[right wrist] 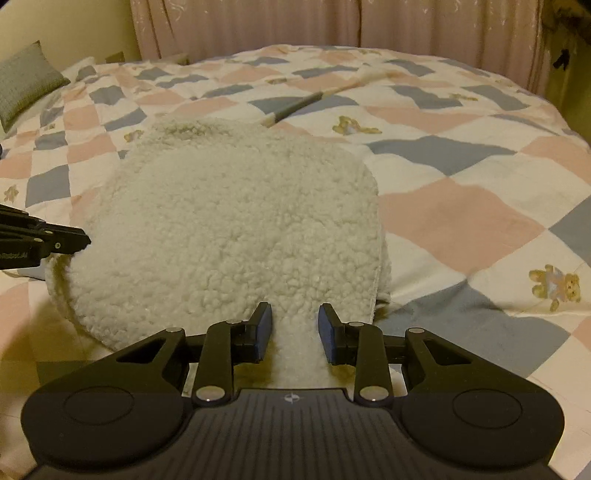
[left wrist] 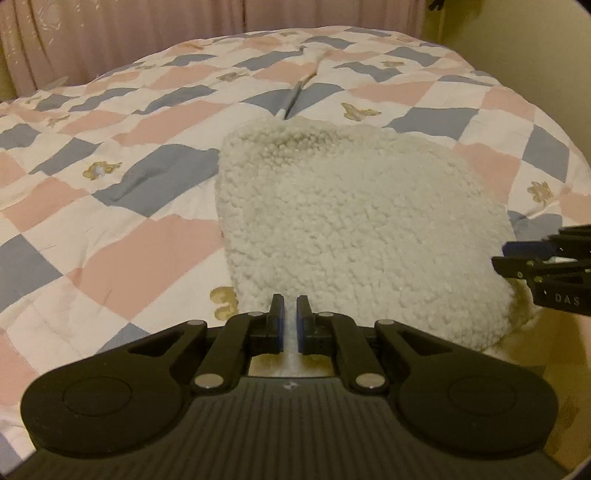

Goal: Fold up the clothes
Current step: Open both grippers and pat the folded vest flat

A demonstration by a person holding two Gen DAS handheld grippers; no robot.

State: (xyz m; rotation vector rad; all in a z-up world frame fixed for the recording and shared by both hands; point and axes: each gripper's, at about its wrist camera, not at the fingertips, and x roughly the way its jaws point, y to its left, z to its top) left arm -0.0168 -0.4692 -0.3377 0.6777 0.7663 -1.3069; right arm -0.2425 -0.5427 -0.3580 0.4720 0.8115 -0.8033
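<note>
Left wrist view: left claw (left wrist: 291, 314) pinches the fleece (left wrist: 354, 229) edge near the bed (left wrist: 110, 229) edge; right claw (right wrist: 295, 321), marked "DAS", grips a thicker fold.

The folded fleece garment (right wrist: 229, 229) bulks up at the near edge of the bed, filling the stretch between the left gripper (left wrist: 291, 314) and the right gripper (right wrist: 295, 321), both of which have its near edge between their pads. Beyond it a thin stick-like object (right wrist: 295, 105) (what it is cannot be told) lies across the quilt (right wrist: 461, 192). To either side the quilt lies open and flat. A grey cushion (right wrist: 26, 83) sits at the far left corner, and curtains (right wrist: 332, 26) close off the far side.
</note>
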